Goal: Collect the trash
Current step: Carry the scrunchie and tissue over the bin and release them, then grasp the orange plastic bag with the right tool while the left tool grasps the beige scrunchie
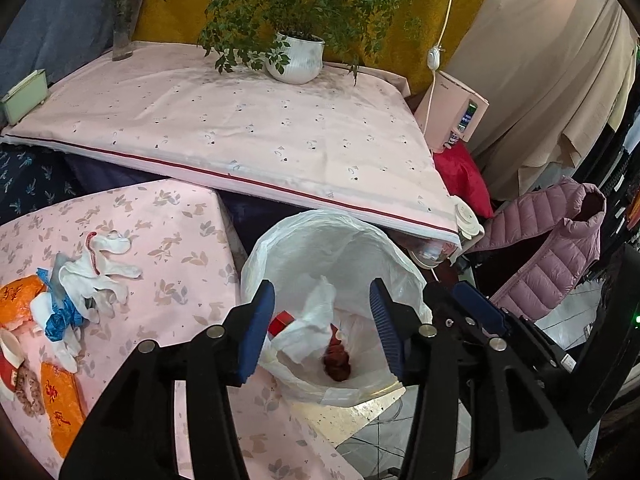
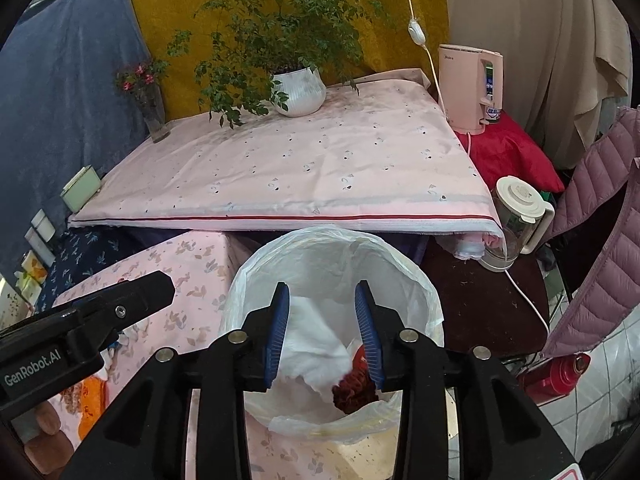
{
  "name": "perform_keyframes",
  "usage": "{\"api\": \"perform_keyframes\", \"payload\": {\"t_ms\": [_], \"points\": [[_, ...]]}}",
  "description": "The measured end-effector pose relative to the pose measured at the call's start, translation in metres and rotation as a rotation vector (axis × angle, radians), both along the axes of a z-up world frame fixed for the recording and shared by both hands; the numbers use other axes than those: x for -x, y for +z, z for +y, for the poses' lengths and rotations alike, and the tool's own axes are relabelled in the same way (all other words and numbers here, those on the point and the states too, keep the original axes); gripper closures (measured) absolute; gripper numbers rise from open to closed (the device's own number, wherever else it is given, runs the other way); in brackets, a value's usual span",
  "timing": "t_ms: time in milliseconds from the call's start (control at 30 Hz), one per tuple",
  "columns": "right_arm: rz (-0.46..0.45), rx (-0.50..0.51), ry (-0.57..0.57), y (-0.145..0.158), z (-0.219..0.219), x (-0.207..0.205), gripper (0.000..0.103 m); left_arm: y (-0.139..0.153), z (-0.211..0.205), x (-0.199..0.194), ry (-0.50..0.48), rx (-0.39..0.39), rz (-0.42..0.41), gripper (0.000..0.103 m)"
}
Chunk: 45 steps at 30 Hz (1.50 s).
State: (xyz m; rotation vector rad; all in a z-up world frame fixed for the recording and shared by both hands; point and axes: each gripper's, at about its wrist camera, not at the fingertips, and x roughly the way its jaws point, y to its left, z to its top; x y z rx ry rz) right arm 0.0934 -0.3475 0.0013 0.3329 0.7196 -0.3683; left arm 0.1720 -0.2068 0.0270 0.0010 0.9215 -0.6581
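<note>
A bin lined with a white plastic bag [image 1: 344,240] [image 2: 432,304] stands on the floor beside the low table. Inside lie a white tissue [image 1: 316,320] [image 2: 312,340], a dark red crumpled scrap [image 1: 338,362] [image 2: 352,394] and a red piece [image 1: 282,322]. My left gripper [image 1: 322,326] hovers over the bin mouth, jaws apart, nothing pinched. My right gripper [image 2: 324,334] hangs over the same opening, also open, with the tissue and scrap below it. More trash stays on the pink floral tablecloth [image 1: 180,240]: white gloves [image 1: 100,272], a blue wad [image 1: 60,318], orange wrappers [image 1: 58,404].
A higher table with a pink cloth [image 1: 240,128] carries a potted plant [image 1: 298,58] and a flower vase [image 1: 122,36]. To the right stand a water dispenser [image 2: 468,84], a kettle [image 2: 516,216], a mauve padded jacket [image 1: 552,248] and a red flask [image 2: 556,372] on the tiled floor.
</note>
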Motion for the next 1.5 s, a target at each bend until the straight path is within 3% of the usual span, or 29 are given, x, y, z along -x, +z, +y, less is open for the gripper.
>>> {"api": "perform_keyframes", "payload": {"t_ms": [300,467,567,1033,1233,1500], "points": [[-0.015,-0.004,0.032,0.008,0.018,0.0,0.064,0.005,0.024,0.001,0.059,-0.015,-0.034,0.055],[-0.025,0.0,0.062,0.013,0.036,0.0,0.061,0.006,0.045,0.003,0.115,-0.022,-0.048,0.043],[-0.03,0.005,0.081,0.016,0.046,0.0,0.059,0.006,0.061,0.005,0.147,-0.024,-0.053,0.042],[-0.026,0.023,0.218,0.019,0.121,-0.001,0.054,-0.007,0.165,0.01,0.348,-0.05,-0.04,0.038],[-0.007,0.028,0.279,0.012,0.16,-0.004,0.05,-0.018,0.211,0.016,0.431,-0.076,-0.04,0.03],[0.035,0.023,0.368,-0.004,0.213,-0.01,0.05,-0.039,0.268,0.023,0.521,-0.107,-0.015,0.029]]}}
